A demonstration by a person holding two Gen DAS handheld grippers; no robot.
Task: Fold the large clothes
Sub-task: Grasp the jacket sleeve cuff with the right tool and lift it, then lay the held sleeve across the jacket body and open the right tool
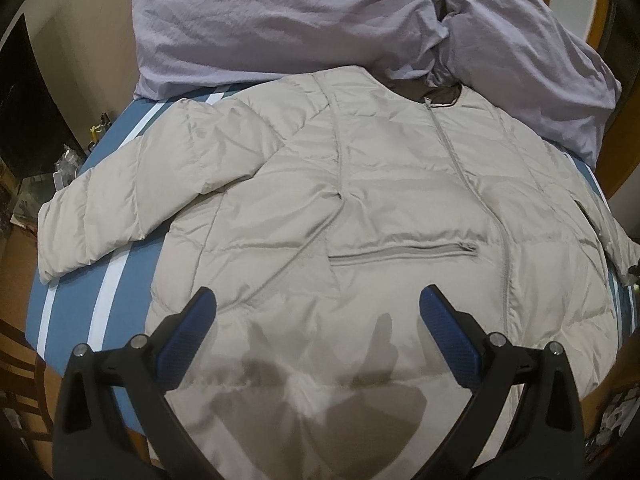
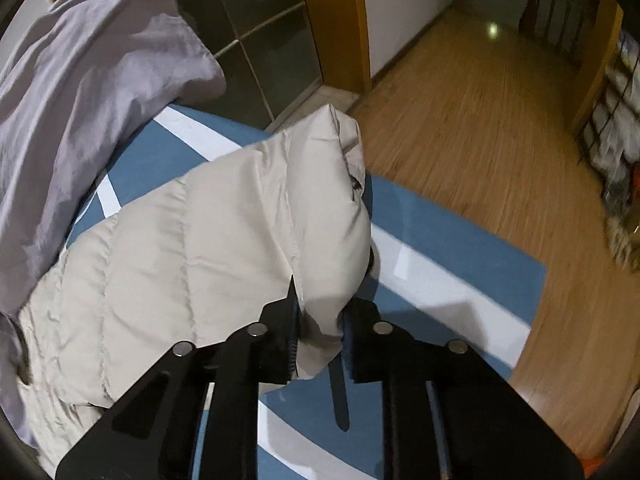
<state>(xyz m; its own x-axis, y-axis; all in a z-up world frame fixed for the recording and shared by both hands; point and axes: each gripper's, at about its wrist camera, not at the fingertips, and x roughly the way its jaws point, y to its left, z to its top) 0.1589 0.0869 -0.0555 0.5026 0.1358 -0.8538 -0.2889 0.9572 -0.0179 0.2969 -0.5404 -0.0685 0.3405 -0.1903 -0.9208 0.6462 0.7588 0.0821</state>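
A beige puffer jacket (image 1: pixel 360 208) lies front up on a blue bed sheet with white stripes (image 1: pixel 120 292), zipper closed, its left sleeve (image 1: pixel 120 200) spread out toward the left. My left gripper (image 1: pixel 318 304) is open and empty, hovering above the jacket's lower hem. In the right wrist view my right gripper (image 2: pixel 320 312) is shut on the cuff end of the jacket's other sleeve (image 2: pixel 248 232) and holds it lifted above the sheet (image 2: pixel 440 280).
A crumpled lilac duvet (image 1: pixel 320 20) lies at the head of the bed, touching the jacket's collar; it also shows in the right wrist view (image 2: pixel 80 80). Wooden floor (image 2: pixel 480 100) and a doorway lie beyond the bed's edge. Clutter sits left of the bed (image 1: pixel 64 168).
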